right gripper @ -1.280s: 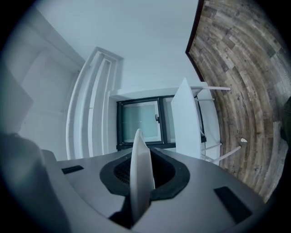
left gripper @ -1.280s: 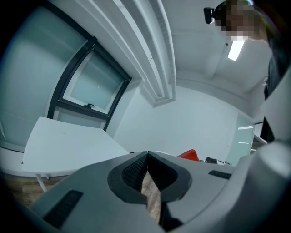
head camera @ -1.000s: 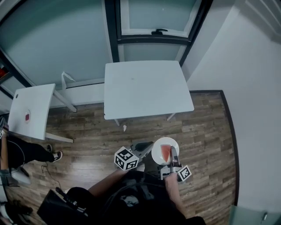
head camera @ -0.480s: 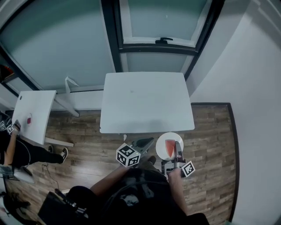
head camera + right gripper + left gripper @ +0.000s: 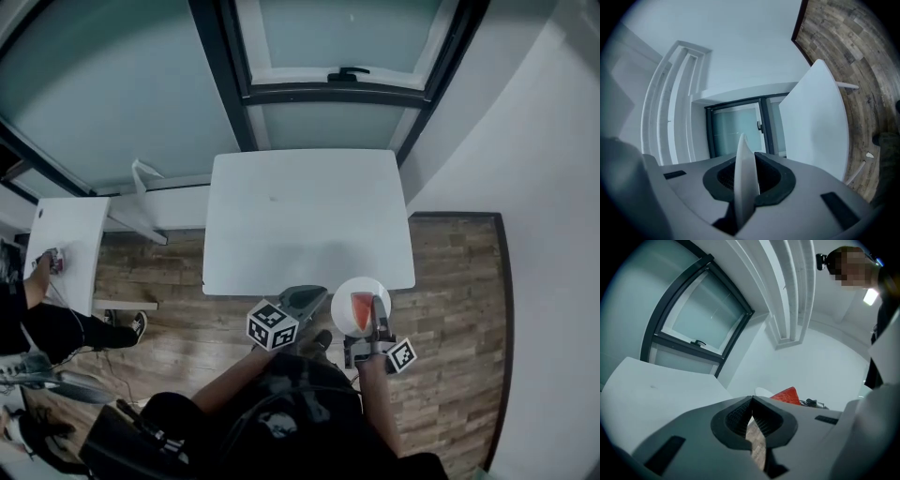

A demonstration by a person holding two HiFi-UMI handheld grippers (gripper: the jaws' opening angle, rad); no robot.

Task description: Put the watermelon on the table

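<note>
While the table [image 5: 281, 234] stands bare, the watermelon [image 5: 362, 311], a red wedge, lies on a white plate [image 5: 345, 298] held in the air at the table's near right corner, partly over the wood floor [image 5: 450, 309]. The right gripper [image 5: 376, 311] has the plate by its near rim; in the right gripper view that rim [image 5: 743, 168] stands edge-on between the jaws, which are closed down onto it. The left gripper [image 5: 317, 297] hangs just beside the plate with its jaws together and nothing between them, the wedge [image 5: 787, 395] showing past its tips in the left gripper view.

The wedge looks soft, wet and loose on the plate, so it would likely bruise if pinched and slide if the plate tips. The plate is stiff and the better handle: grip its rim, as now, and carry it level. Held at one edge only, the load may sag, and the free left gripper could steady the far rim.
</note>
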